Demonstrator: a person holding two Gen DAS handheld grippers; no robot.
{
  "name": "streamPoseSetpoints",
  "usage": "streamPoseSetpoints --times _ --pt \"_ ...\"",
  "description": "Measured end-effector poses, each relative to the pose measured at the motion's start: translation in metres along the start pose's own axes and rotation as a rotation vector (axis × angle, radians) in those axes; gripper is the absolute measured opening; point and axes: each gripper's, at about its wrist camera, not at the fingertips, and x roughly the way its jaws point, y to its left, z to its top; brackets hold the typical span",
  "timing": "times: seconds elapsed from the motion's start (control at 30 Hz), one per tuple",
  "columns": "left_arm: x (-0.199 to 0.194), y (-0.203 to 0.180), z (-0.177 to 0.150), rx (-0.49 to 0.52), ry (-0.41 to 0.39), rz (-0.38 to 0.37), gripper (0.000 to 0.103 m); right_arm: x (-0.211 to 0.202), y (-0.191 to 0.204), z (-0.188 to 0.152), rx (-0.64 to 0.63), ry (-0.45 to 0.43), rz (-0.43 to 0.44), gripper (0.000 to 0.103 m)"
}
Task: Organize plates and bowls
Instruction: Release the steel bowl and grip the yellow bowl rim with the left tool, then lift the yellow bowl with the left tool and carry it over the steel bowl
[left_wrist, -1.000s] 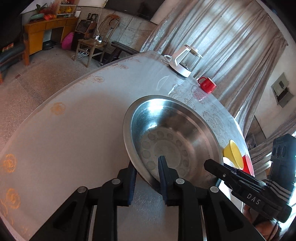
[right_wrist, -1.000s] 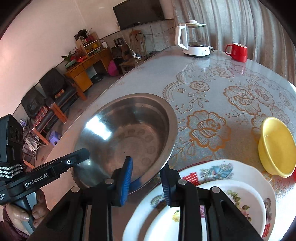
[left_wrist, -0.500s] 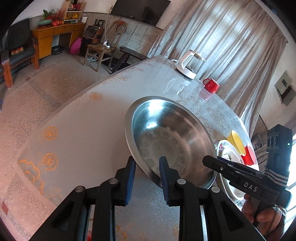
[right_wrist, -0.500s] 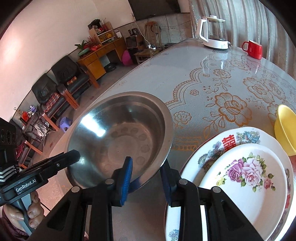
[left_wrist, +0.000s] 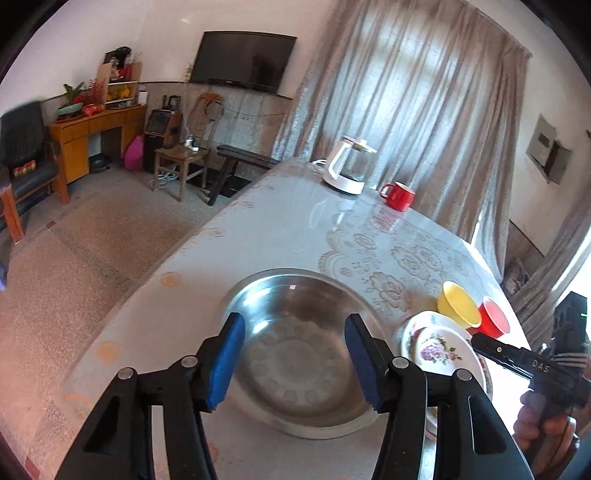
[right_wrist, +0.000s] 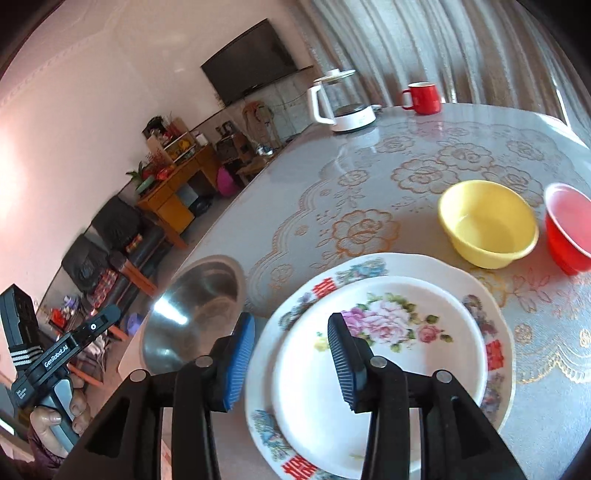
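The big steel basin (left_wrist: 295, 369) rests on the table near its front edge. My left gripper (left_wrist: 293, 325) hovers above it, jaws opening, with the pads clear of the rim on both sides. My right gripper (right_wrist: 291, 325) is to the basin's right, jaws opening, with nothing between them. It hangs over the left edge of a small floral plate (right_wrist: 388, 350), which is stacked on a larger floral plate (right_wrist: 495, 343). A yellow bowl (right_wrist: 487, 225) and a red bowl (right_wrist: 569, 232) stand beyond the plates.
A white kettle (right_wrist: 343, 103) and a red mug (right_wrist: 423, 98) stand at the table's far edge. The flowered tablecloth (right_wrist: 424, 173) lies bare between them and the bowls. A person's hand (left_wrist: 535, 424) holds the right gripper's handle. Floor and furniture lie left of the table.
Both grippers have let go of the basin's rim and opened. The left one pulled up and back. The right one swung right, from the basin over to the stacked plates.
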Motion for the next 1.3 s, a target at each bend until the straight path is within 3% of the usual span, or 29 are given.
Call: streamPoseSetpoints --times 0.17,0.3,0.43,0.5,0.63,0.77,0.83,0.9,1.1,1.13,1.17,1.3 --pt "0.025 -0.057 0.012 0.13 0.034 -0.094 0.057 -0.03 -0.068 -0.001 0.199 -0.067 -0.073 0.042" --pt "0.052 -0.105 0.024 0.202 0.049 -0.156 0.071 -0.044 -0.103 0.001 0.279 -0.12 -0.135 0.042" --pt "0.094 -0.148 0.033 0.224 0.165 -0.238 0.071 -0.045 -0.126 0.006 0.333 -0.164 -0.184 0.041" --pt "0.112 -0.166 0.036 0.223 0.201 -0.286 0.071 -0.042 -0.134 0.01 0.341 -0.172 -0.184 0.033" --pt "0.145 -0.201 0.043 0.236 0.275 -0.302 0.07 -0.029 -0.146 0.019 0.375 -0.162 -0.172 0.029" --pt "0.186 -0.221 0.045 0.216 0.362 -0.302 0.053 -0.02 -0.155 0.029 0.394 -0.156 -0.185 0.029" --pt "0.206 -0.224 0.045 0.183 0.407 -0.309 0.05 -0.017 -0.158 0.032 0.402 -0.146 -0.195 0.03" --pt "0.22 -0.228 0.044 0.167 0.427 -0.301 0.037 -0.012 -0.162 0.035 0.407 -0.136 -0.197 0.031" --pt "0.253 -0.237 0.041 0.124 0.494 -0.291 0.034 0.001 -0.174 0.039 0.404 -0.108 -0.232 0.031" --pt "0.257 -0.24 0.039 0.125 0.502 -0.292 0.03 0.003 -0.175 0.04 0.403 -0.107 -0.231 0.031" --pt "0.26 -0.242 0.038 0.129 0.512 -0.294 0.017 0.004 -0.176 0.04 0.401 -0.107 -0.231 0.029" --pt "0.26 -0.243 0.031 0.125 0.519 -0.27 0.011 0.008 -0.174 0.041 0.377 -0.107 -0.214 0.019"
